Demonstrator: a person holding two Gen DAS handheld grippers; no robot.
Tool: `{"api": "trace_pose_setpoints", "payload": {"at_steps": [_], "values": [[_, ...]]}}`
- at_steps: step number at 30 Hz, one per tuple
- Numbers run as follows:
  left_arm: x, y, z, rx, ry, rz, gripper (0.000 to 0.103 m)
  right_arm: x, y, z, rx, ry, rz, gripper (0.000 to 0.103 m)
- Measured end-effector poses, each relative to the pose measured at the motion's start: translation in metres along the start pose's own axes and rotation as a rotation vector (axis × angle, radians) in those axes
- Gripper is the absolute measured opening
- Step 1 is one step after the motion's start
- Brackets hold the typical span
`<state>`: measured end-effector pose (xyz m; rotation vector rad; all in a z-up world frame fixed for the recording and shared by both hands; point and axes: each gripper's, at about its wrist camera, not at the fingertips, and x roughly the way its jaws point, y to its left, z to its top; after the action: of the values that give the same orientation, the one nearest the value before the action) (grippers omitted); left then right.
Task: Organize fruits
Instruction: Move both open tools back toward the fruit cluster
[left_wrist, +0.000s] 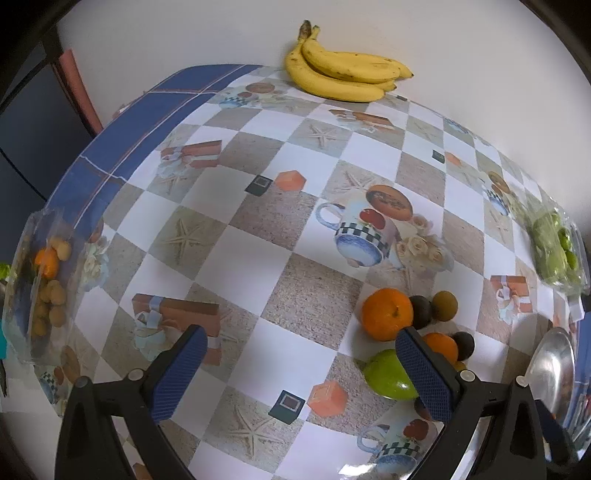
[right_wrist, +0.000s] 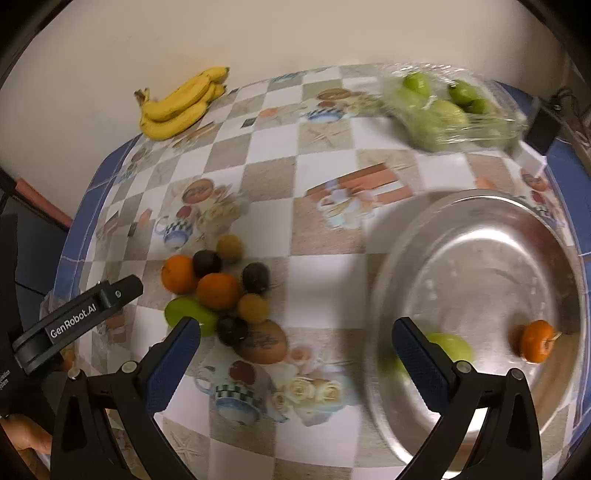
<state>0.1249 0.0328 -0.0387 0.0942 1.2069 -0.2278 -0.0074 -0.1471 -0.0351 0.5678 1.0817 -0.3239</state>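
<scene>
A pile of loose fruit lies on the checked tablecloth: two oranges, several dark plums, yellowish round fruits and a green fruit. My left gripper is open and empty, with the pile just beyond its right finger; the big orange and green fruit lie there. My right gripper is open and empty between the pile and the steel plate. On the plate sit a green fruit and a small orange. The left gripper shows beside the pile.
Bananas lie at the far edge by the wall. A clear bag of green fruits lies beyond the plate. Another clear bag of small fruits sits at the table's left edge. A hand shows at lower left.
</scene>
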Motion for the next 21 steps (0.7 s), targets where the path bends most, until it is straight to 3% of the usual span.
{"api": "trace_pose_setpoints", "payload": {"at_steps": [10,21], "values": [[0.005,0.001,0.002,-0.018,0.003,-0.014,0.103,0.021,0.012,0.003,0.016,0.032,0.018,0.103],[0.007,-0.005,0.005,-0.008,0.0,-0.044,0.103,0.016,0.004,0.009,0.054,-0.012,-0.063,0.103]]}}
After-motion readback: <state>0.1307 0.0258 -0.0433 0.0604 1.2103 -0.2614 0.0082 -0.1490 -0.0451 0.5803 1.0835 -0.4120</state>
